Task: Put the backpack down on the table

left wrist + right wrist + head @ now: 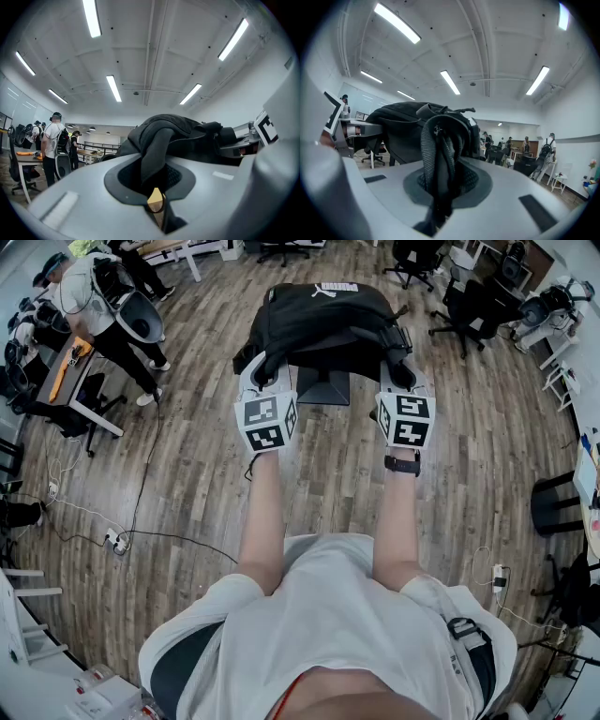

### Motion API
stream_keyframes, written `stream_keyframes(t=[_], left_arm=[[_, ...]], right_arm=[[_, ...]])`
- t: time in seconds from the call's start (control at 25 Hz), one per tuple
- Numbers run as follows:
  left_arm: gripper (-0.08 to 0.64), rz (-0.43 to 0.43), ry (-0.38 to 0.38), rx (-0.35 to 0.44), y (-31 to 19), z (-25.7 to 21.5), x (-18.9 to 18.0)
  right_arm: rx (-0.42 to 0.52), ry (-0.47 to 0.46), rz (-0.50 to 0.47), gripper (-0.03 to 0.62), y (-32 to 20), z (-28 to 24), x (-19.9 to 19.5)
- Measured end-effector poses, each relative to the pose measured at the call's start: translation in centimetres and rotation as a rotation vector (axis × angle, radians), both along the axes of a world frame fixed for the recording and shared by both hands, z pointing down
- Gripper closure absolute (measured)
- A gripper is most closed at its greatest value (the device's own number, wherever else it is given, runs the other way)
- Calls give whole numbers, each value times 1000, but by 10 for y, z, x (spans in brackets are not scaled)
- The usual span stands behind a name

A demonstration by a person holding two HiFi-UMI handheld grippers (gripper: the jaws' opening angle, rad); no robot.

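Backpack (pixel 319 320), black: carried, not yet set down. Left gripper (pixel 255 371) and right gripper (pixel 401 367) each clamped on a strap (pixel 436 154) (arms outstretched). Bag hangs beyond them above the wood floor (pixel 187 456); no tabletop shows beneath, so the whole lowering remains.

Long strip lights (pixel 114 88) cross the white ceiling above the left gripper (pixel 157 206) jaws. Far left of them, people (pixel 54 140) stand at a desk (pixel 28 156). Right of the right gripper (pixel 438 211) jaws are black office chairs (pixel 513 161) and a white wall (pixel 576 117). A wood-plank floor (pixel 187 474) lies below.
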State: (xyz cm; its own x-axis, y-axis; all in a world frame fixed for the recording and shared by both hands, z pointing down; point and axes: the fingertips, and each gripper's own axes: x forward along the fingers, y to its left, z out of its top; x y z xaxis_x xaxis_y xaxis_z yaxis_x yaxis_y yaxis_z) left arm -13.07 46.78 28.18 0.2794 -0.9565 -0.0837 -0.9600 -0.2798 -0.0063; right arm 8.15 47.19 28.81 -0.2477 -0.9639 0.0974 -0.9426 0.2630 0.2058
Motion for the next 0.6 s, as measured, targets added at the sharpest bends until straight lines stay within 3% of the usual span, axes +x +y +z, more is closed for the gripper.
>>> stream_keyframes(t=[0.32, 0.6], left_arm=[[514, 20, 32, 7, 7, 9, -20], [514, 19, 40, -9, -17, 20, -15]], right_arm=[[17, 13, 12, 558, 12, 7, -20], [6, 12, 9, 558, -15, 15, -15]])
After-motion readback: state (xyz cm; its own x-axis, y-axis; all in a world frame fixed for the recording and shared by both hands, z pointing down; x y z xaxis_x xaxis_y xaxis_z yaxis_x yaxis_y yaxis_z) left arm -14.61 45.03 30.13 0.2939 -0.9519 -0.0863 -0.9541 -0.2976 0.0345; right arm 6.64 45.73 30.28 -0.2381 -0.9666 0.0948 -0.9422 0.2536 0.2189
